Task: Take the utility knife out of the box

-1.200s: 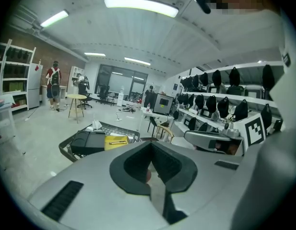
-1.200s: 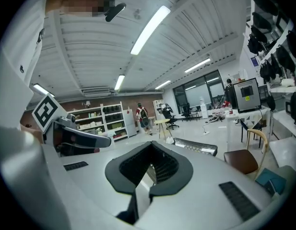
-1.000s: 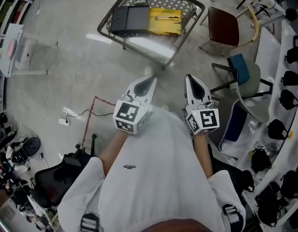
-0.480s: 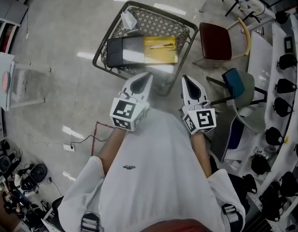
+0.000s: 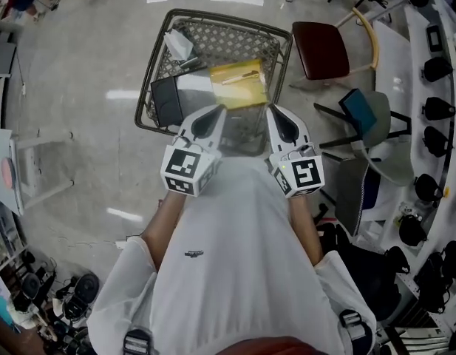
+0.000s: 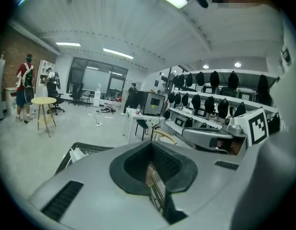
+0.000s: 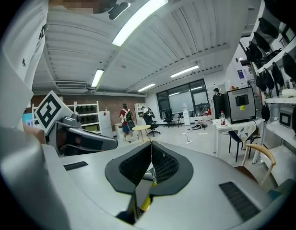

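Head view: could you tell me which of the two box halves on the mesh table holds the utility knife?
The yellow half, on the right; the slim knife lies across it. The black half to its left looks bare.

- We record a pale, glossy concrete floor [image 5: 80, 72], with ceiling lights mirrored in it.
- We list a wire-mesh table [image 5: 220, 16]. A dark red chair [image 5: 321, 49] stands just beside it, and a grey-green chair [image 5: 386, 150] stands nearer us.
- We note a white curved shelf [image 5: 416, 58] along the right edge, bearing a row of black items [image 5: 435, 68].
- We enter a white ribbed ceiling [image 6: 114, 28] with long strip lights [image 7: 139, 17].
- At the far end we count large windows [image 6: 97, 75], a brick wall [image 6: 6, 56] and a small round table [image 6: 43, 101].
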